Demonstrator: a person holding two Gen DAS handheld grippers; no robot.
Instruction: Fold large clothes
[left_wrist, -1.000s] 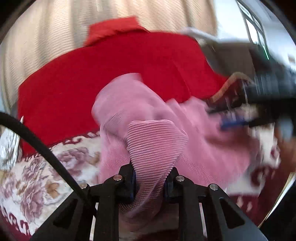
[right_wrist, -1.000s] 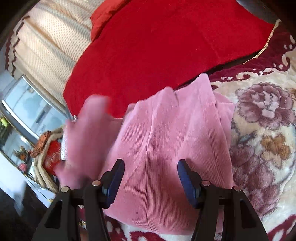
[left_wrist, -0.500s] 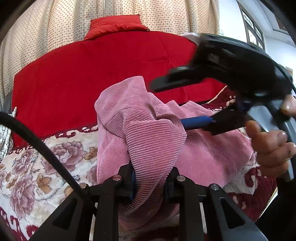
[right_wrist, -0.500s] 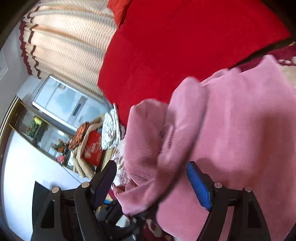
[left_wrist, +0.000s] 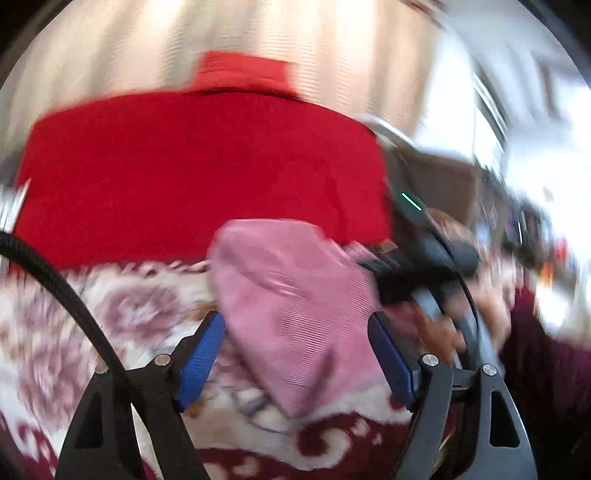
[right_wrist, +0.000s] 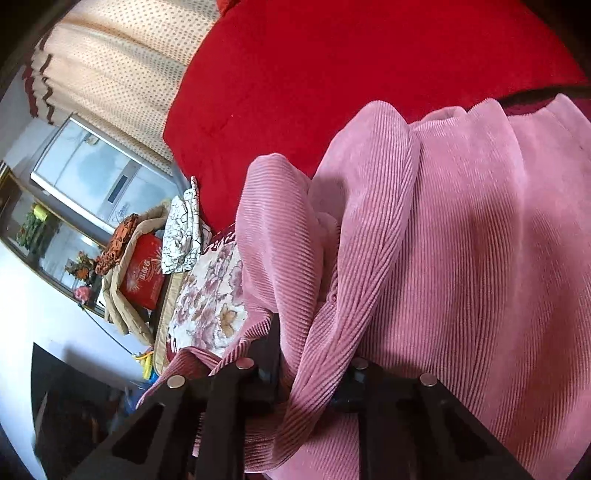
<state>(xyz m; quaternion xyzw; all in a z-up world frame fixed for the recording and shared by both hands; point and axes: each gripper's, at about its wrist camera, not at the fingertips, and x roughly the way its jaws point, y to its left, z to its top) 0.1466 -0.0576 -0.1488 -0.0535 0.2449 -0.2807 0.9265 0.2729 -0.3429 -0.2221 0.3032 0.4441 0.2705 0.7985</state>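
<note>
The pink corduroy garment (right_wrist: 461, 258) lies bunched on the flowered blanket (left_wrist: 122, 317) of the bed, in front of a big red quilt (left_wrist: 207, 170).

To my eye the step in hand is carrying a gathered edge across to make a fold. To do it well, the right gripper (right_wrist: 314, 384) should lift its pinched edge just high enough that the cloth hangs free, then draw it across in one smooth sweep so the ribs lie straight and no air pocket is trapped. The bunched ridge beside its jaws looks like several layers caught together; I would shake it out lightly before laying it down, or the fold will come out lumpy. The free gripper would do best to pin or take the opposite edge, so the whole garment does not drag over the soft blanket.

The right gripper's jaws are drawn close together, clamped on a thick pleat of the corduroy that rises up between them. The left gripper (left_wrist: 295, 354) has its jaws spread wide, blue pads (left_wrist: 201, 354) well apart; the pink cloth sits between them, but the view is badly blurred and nothing seems to be pinched. Whether a pad brushes the fabric I cannot tell.
</note>
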